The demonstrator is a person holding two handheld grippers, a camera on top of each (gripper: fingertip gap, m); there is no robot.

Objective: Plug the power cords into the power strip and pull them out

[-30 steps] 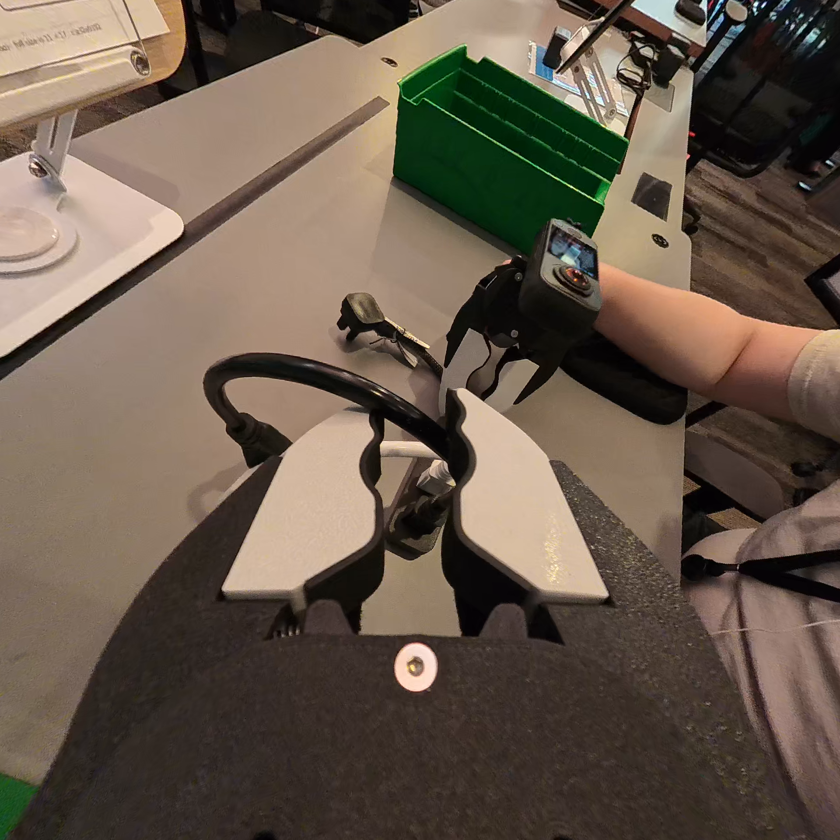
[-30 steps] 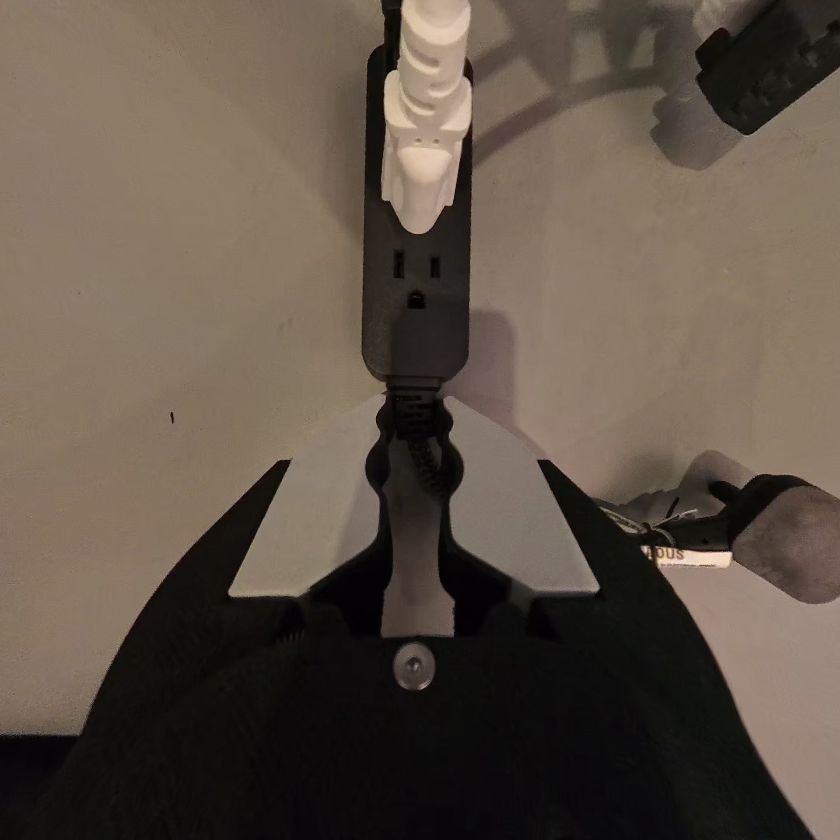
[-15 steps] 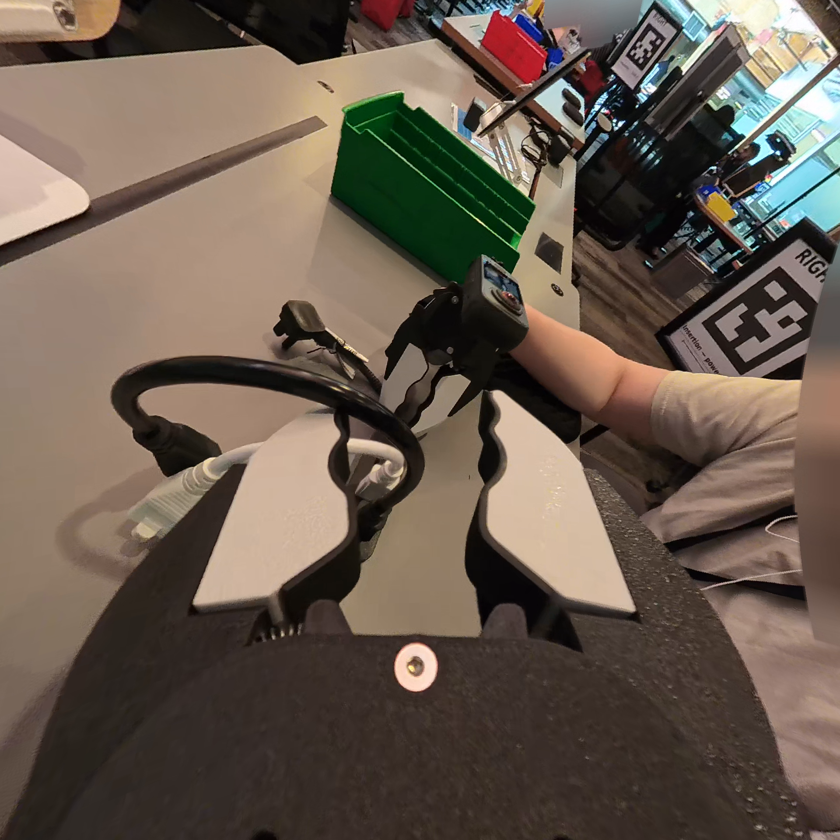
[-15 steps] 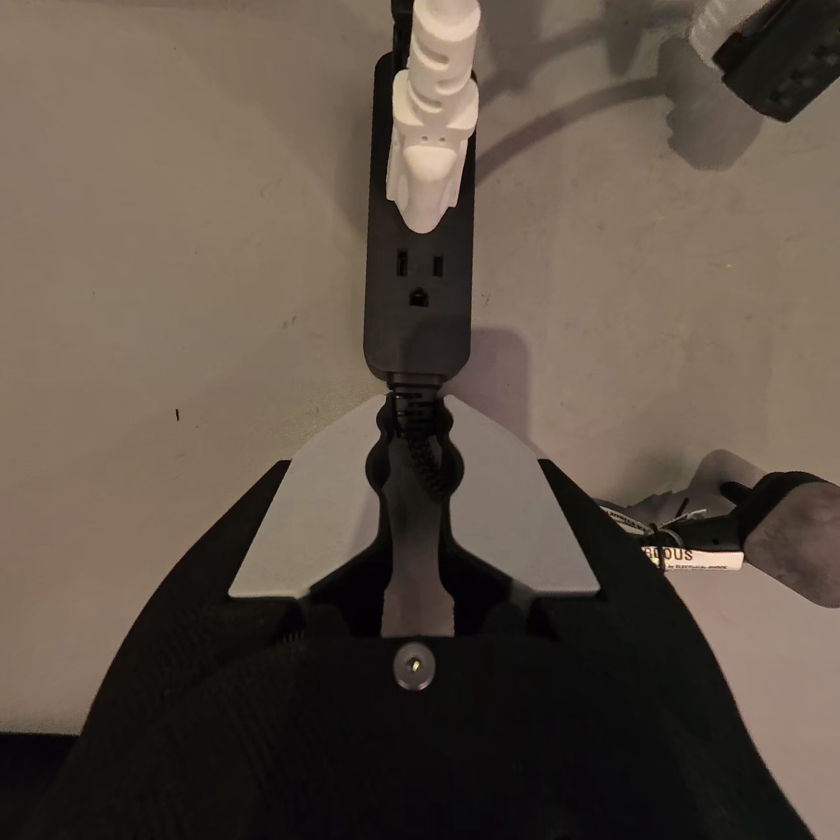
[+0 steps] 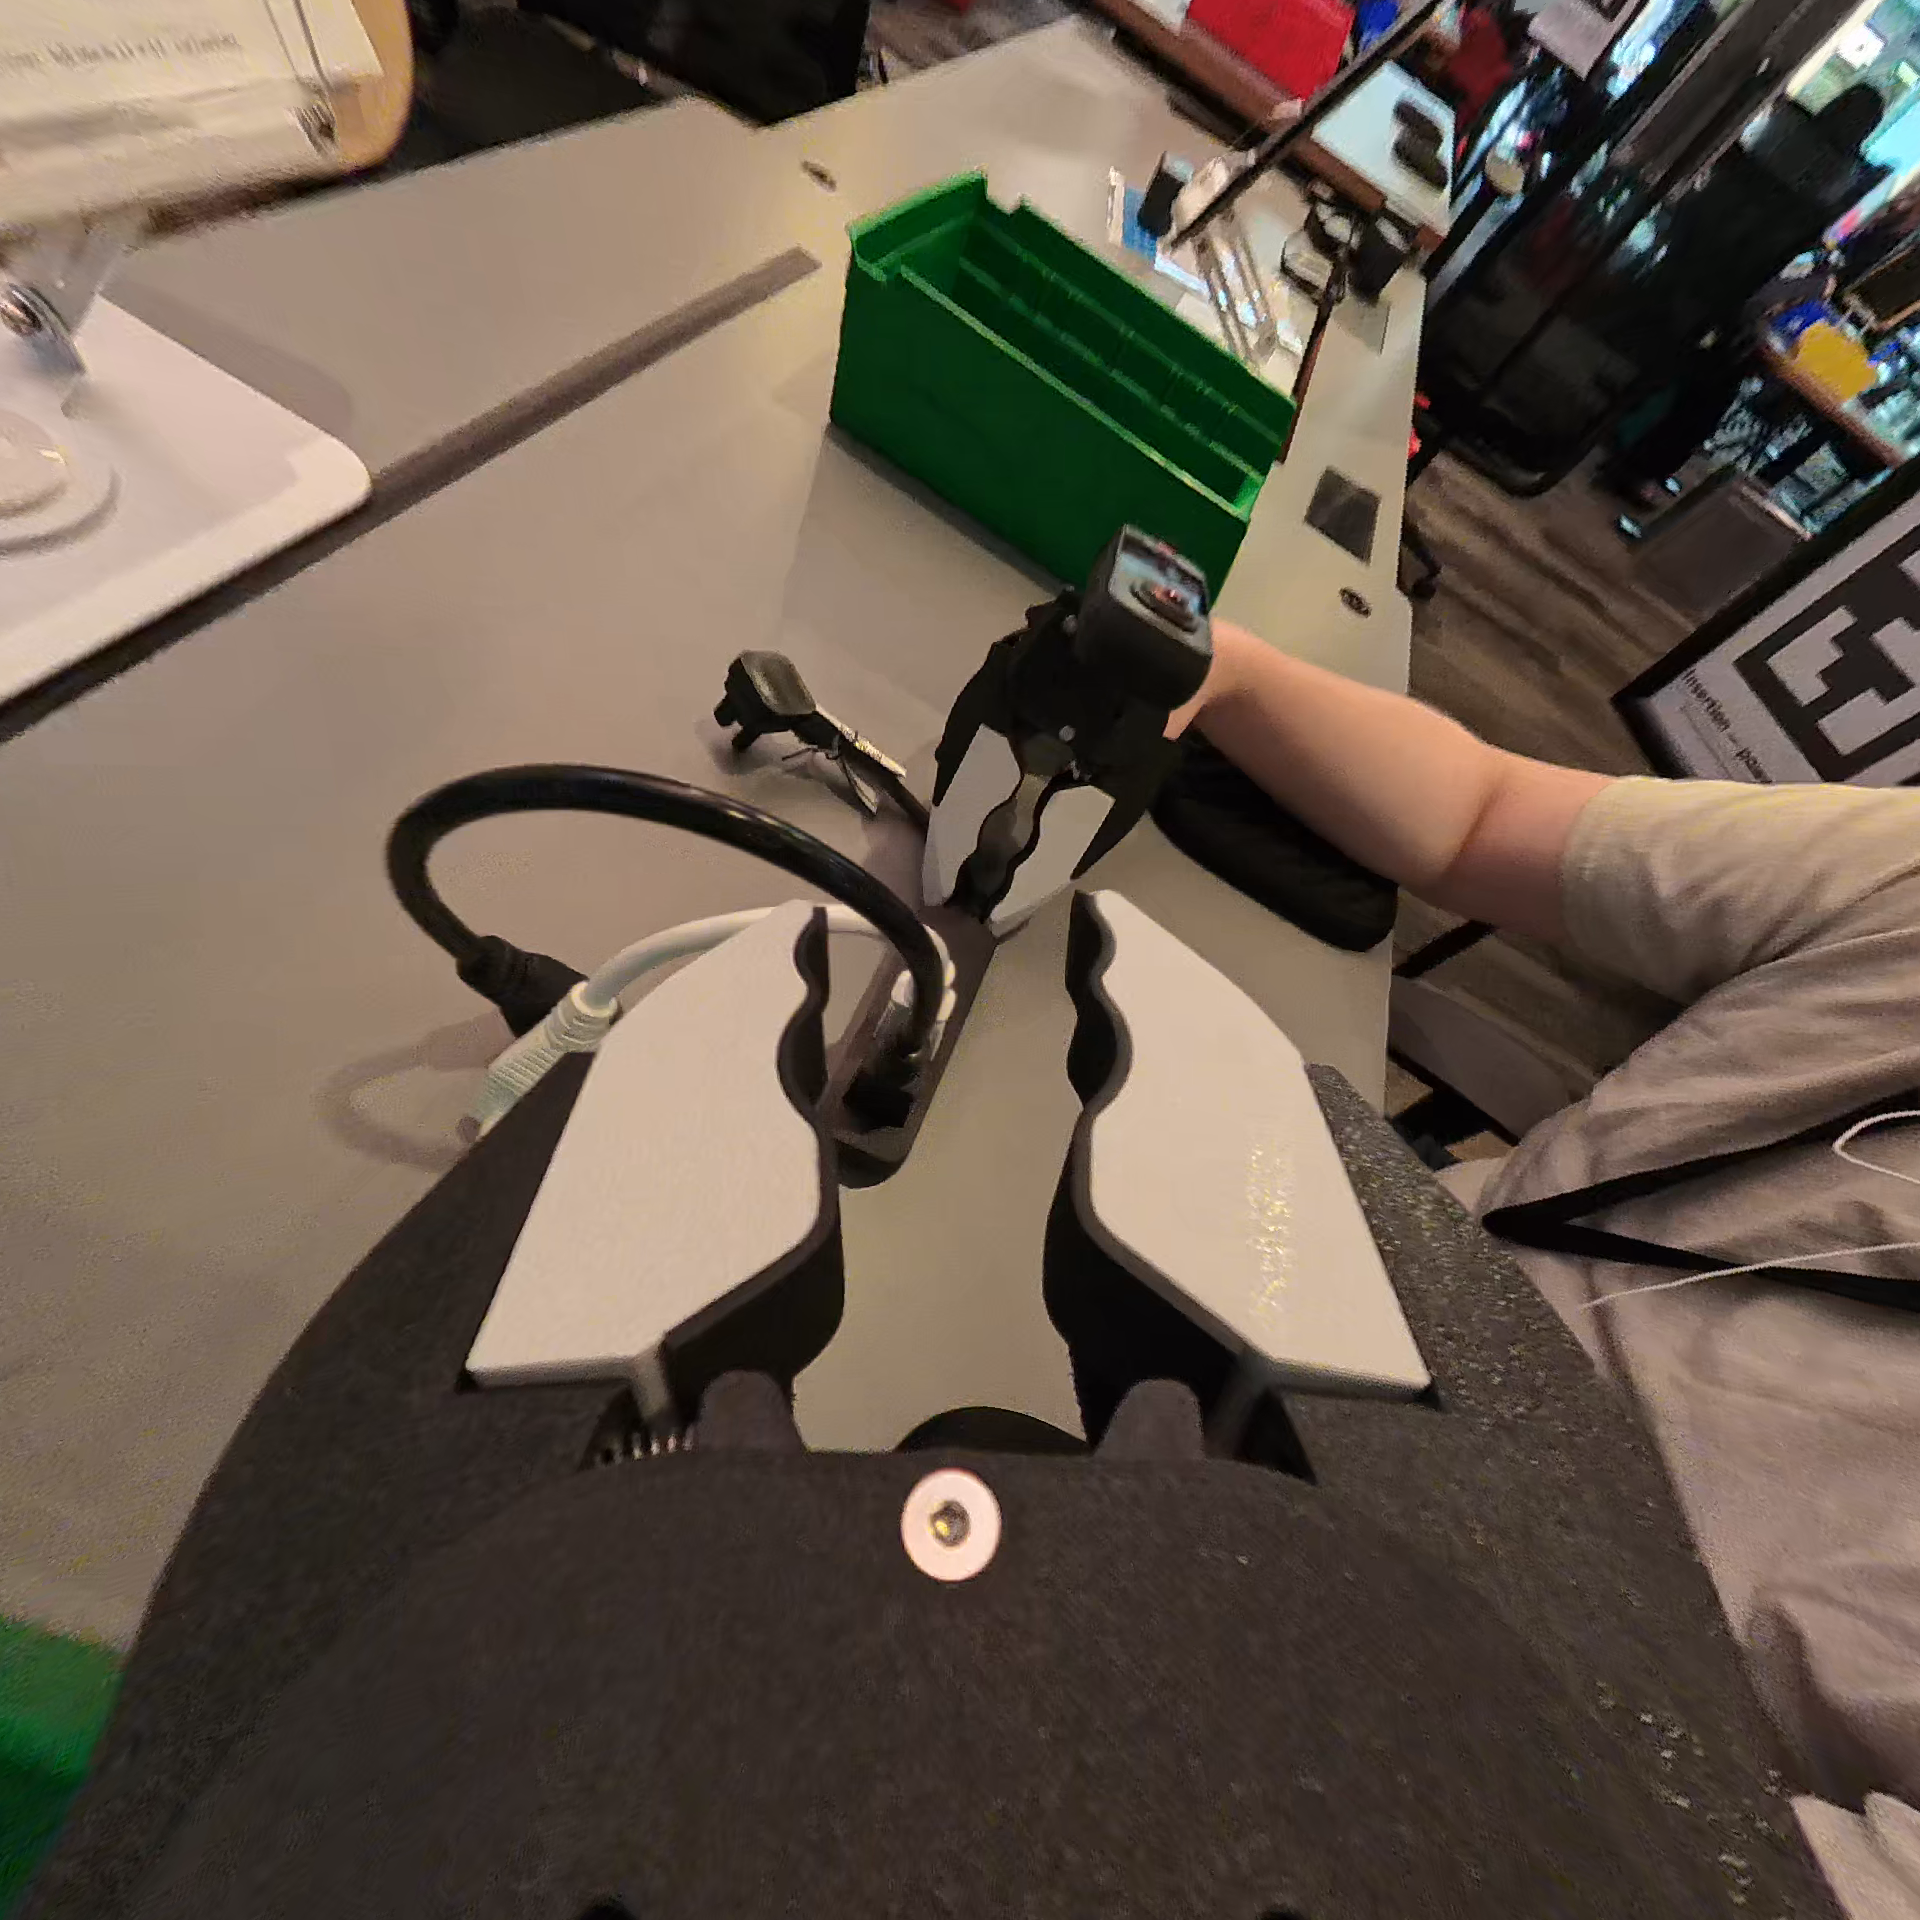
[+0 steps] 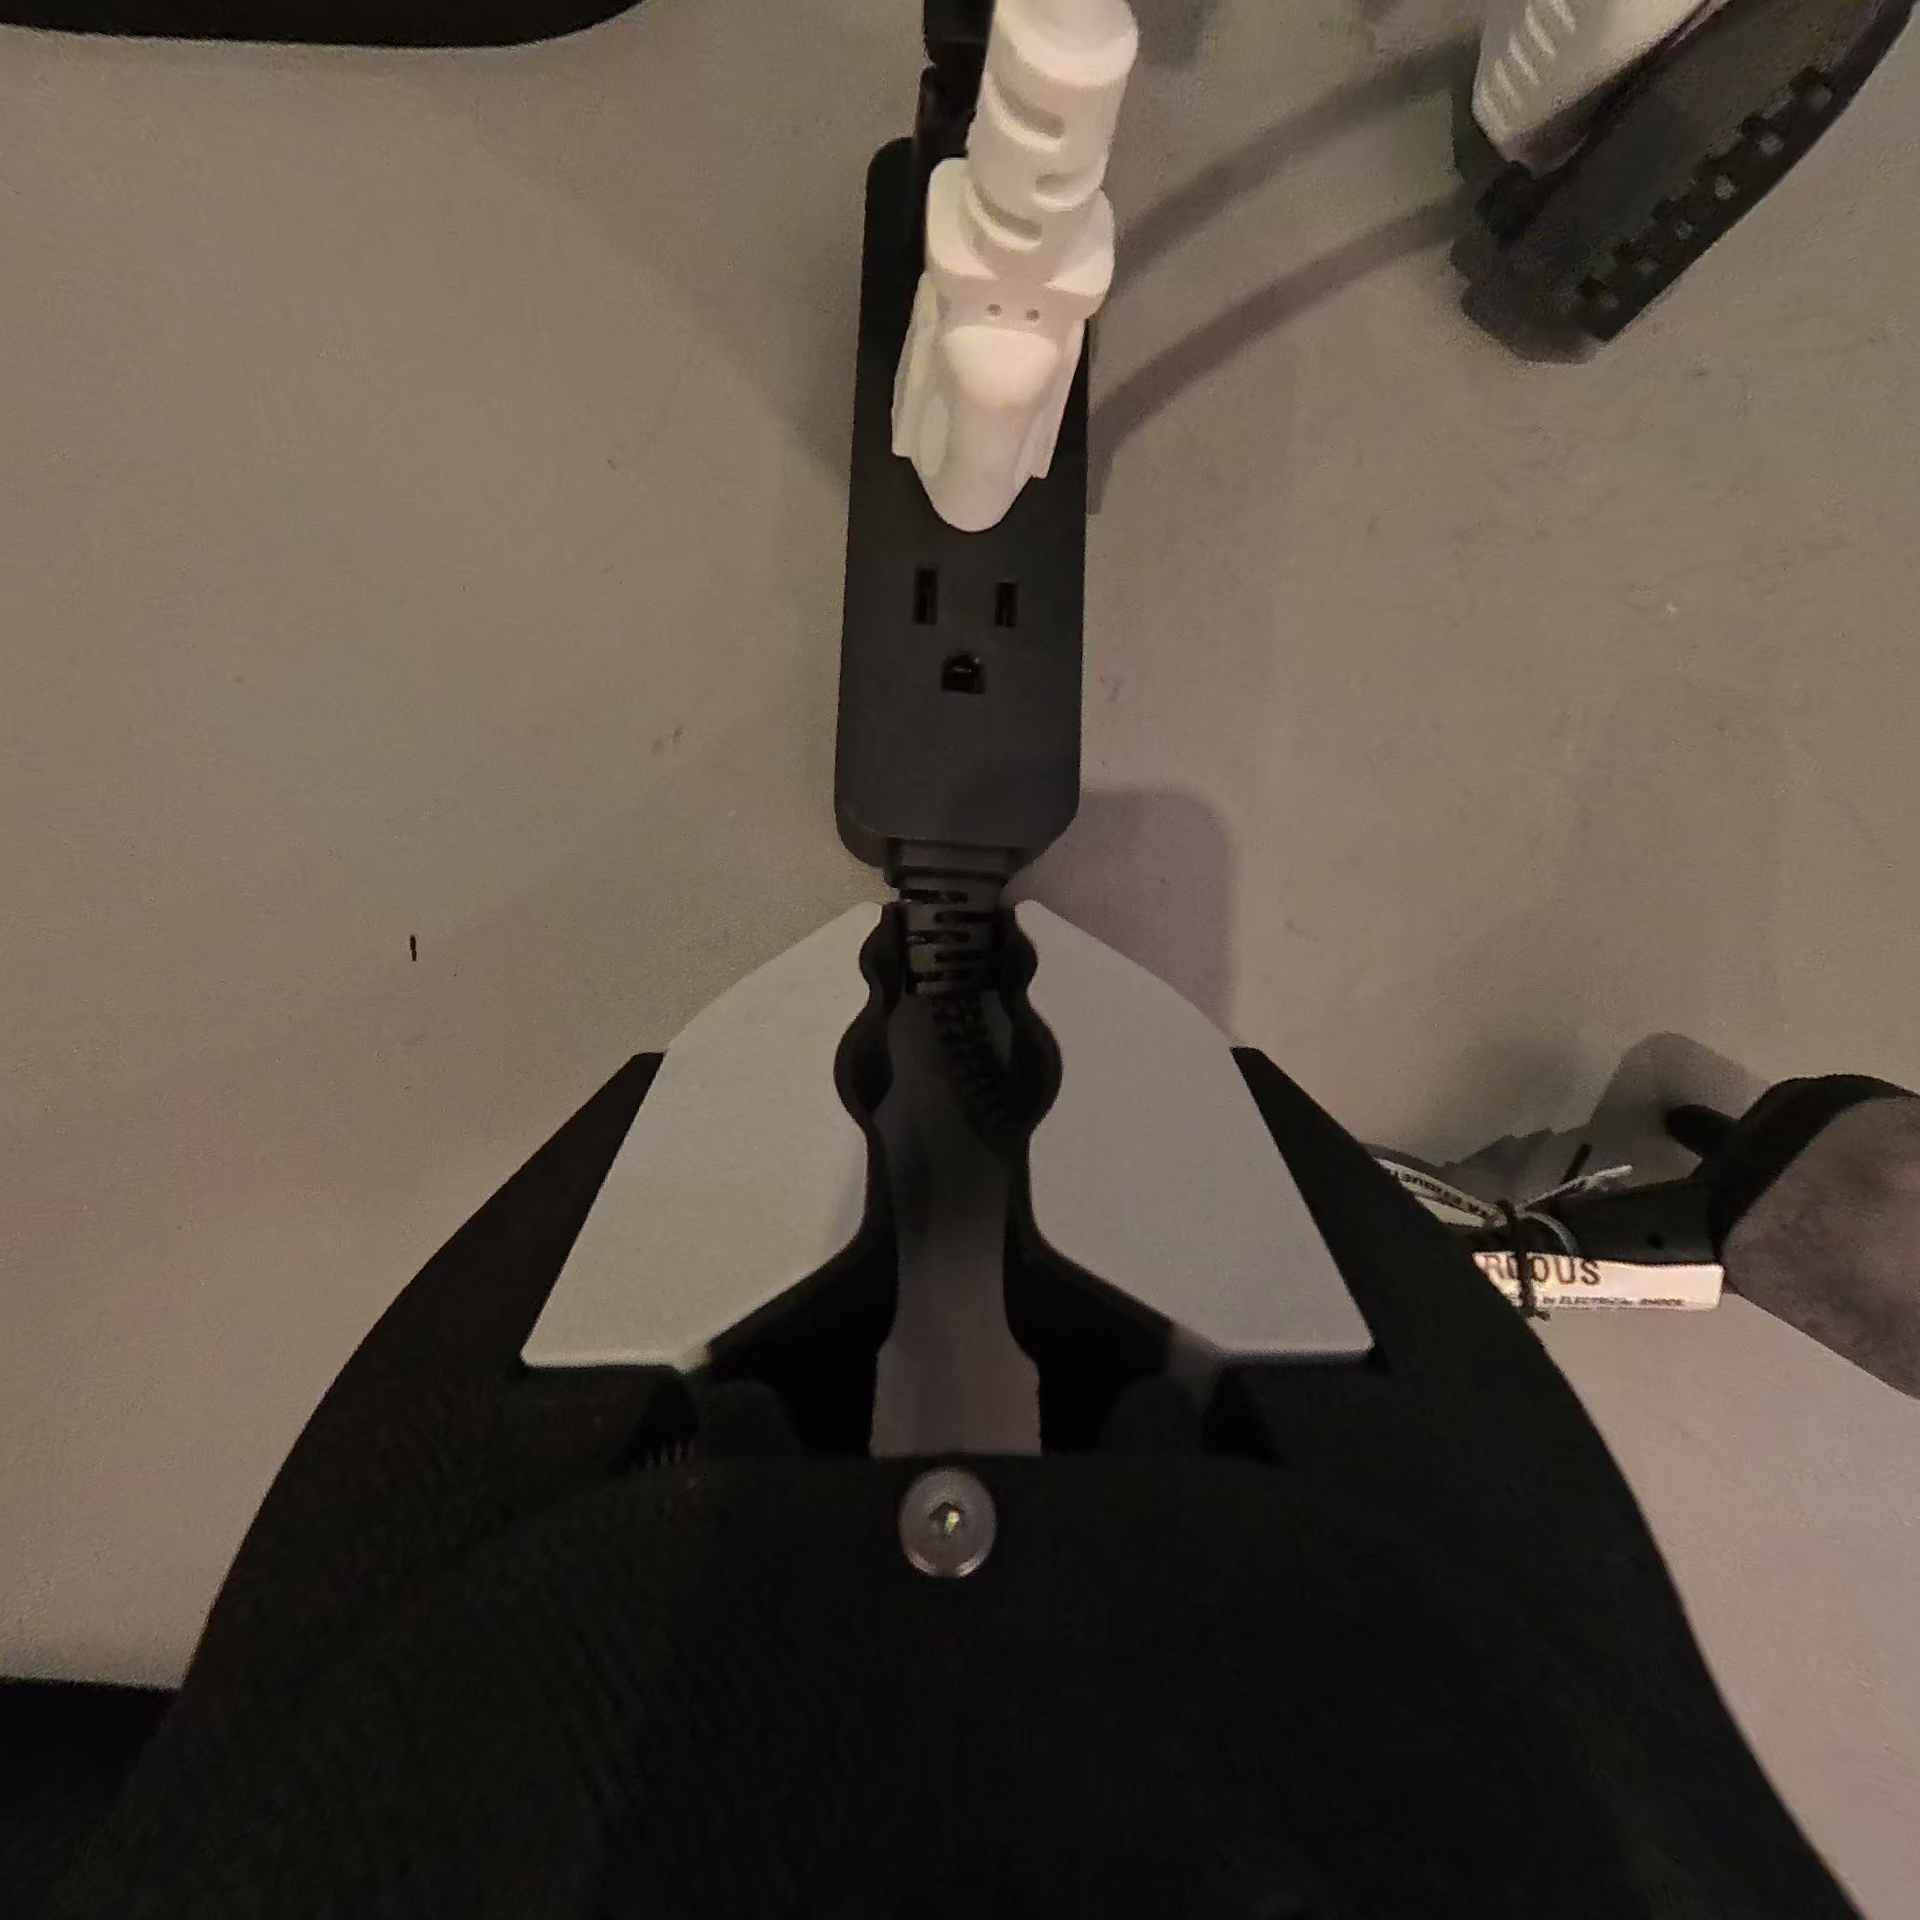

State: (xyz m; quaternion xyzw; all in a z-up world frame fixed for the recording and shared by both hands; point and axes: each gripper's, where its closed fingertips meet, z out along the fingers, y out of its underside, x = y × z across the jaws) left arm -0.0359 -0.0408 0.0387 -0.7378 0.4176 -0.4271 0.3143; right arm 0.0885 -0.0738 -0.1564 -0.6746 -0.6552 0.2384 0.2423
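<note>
Since a second ago the left gripper (image 5: 940,914) has let go of the black cord (image 5: 665,800) and its jaws now stand wide apart, empty. At centre frame the power strip (image 6: 961,644) lies on the grey table (image 6: 416,520), white plug (image 6: 997,343) seated, one socket free. Right gripper (image 6: 948,914) is clamped on the strip's braided lead (image 6: 966,1029).

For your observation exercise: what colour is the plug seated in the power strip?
White. The plug stands out against the black power strip, best seen in the right wrist view.
</note>
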